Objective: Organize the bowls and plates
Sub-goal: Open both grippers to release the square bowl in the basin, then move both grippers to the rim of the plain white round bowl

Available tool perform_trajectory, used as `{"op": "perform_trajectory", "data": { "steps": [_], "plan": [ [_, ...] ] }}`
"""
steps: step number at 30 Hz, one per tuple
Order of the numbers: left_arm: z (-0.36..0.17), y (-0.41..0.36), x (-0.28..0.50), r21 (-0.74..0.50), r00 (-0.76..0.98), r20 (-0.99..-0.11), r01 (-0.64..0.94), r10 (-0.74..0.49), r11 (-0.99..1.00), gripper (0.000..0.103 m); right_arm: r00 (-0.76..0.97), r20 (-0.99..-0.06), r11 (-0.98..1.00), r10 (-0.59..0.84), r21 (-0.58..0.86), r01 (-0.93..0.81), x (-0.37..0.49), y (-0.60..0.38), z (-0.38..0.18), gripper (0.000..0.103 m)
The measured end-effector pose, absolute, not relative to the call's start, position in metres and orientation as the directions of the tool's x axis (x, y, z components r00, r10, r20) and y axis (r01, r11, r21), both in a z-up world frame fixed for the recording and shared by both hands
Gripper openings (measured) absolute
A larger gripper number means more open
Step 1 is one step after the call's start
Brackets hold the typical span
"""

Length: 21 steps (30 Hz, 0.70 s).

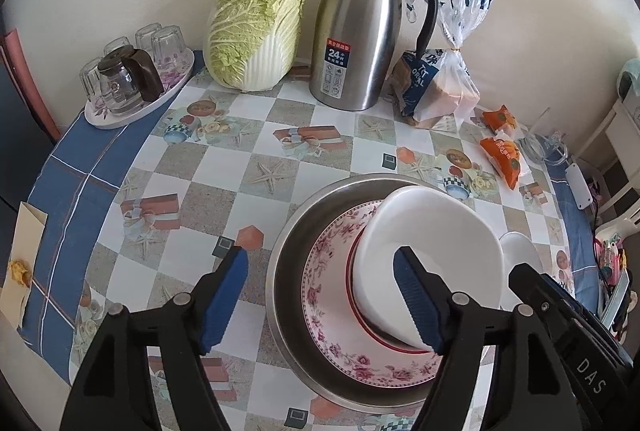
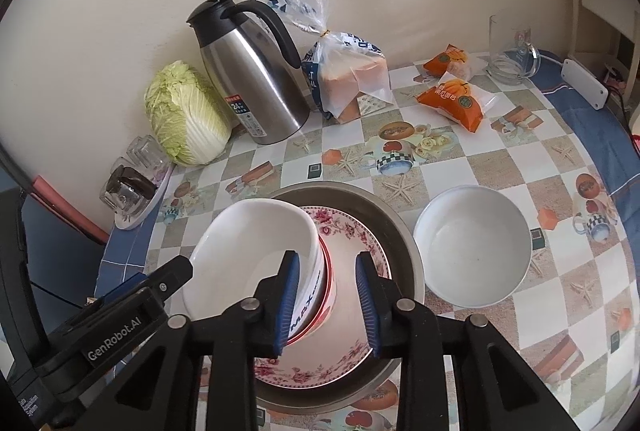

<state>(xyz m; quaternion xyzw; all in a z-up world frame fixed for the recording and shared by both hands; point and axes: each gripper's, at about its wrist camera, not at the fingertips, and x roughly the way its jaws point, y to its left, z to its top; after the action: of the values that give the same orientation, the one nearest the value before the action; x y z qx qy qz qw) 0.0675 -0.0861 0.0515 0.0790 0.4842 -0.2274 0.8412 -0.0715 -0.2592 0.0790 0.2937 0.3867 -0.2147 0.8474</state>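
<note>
A steel plate point(image 1: 288, 251) lies on the table with a floral plate point(image 1: 332, 271) in it. A white bowl with a red stripe point(image 1: 432, 231) sits tilted on the floral plate. My left gripper point(image 1: 320, 299) is open, its right finger in front of the bowl. In the right wrist view my right gripper point(image 2: 328, 295) is open around the bowl's wall point(image 2: 260, 243), over the floral plate point(image 2: 352, 231) and steel plate point(image 2: 396, 227). A second white bowl point(image 2: 472, 243) stands upright to the right; its edge shows in the left wrist view point(image 1: 520, 251).
At the back stand a cabbage point(image 1: 252, 27), a steel thermos jug point(image 1: 356, 27), a bread bag point(image 1: 440, 87), orange snack packs point(image 1: 500, 151) and a tray of glasses point(image 1: 132, 79). A glass mug point(image 2: 512, 47) and white power strip point(image 2: 584, 83) sit far right.
</note>
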Motion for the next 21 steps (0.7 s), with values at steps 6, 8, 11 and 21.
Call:
{"op": "perform_trajectory", "data": {
  "steps": [6,8,11,21],
  "plan": [
    [0.048,-0.081,0.070,-0.102,0.415,-0.857,0.444,-0.305,0.890,0.087,0.572,-0.807,0.734,-0.147,0.298,0.610,-0.072,-0.262,0.074,0.065],
    [0.050,-0.080,0.070,-0.094,0.425,-0.854,0.439,-0.299,0.894,0.088,0.558,-0.816,0.735,-0.152,0.284,0.615,-0.073,-0.263,0.072,0.070],
    [0.051,-0.078,0.070,-0.093,0.434,-0.852,0.426,-0.294,0.900,0.093,0.546,-0.823,0.736,-0.158,0.271,0.621,-0.075,-0.264,0.070,0.075],
    [0.053,-0.078,0.065,-0.099,0.428,-0.856,0.416,-0.290,0.904,0.094,0.538,-0.827,0.737,-0.165,0.259,0.624,-0.084,-0.269,0.072,0.093]
  ]
}}
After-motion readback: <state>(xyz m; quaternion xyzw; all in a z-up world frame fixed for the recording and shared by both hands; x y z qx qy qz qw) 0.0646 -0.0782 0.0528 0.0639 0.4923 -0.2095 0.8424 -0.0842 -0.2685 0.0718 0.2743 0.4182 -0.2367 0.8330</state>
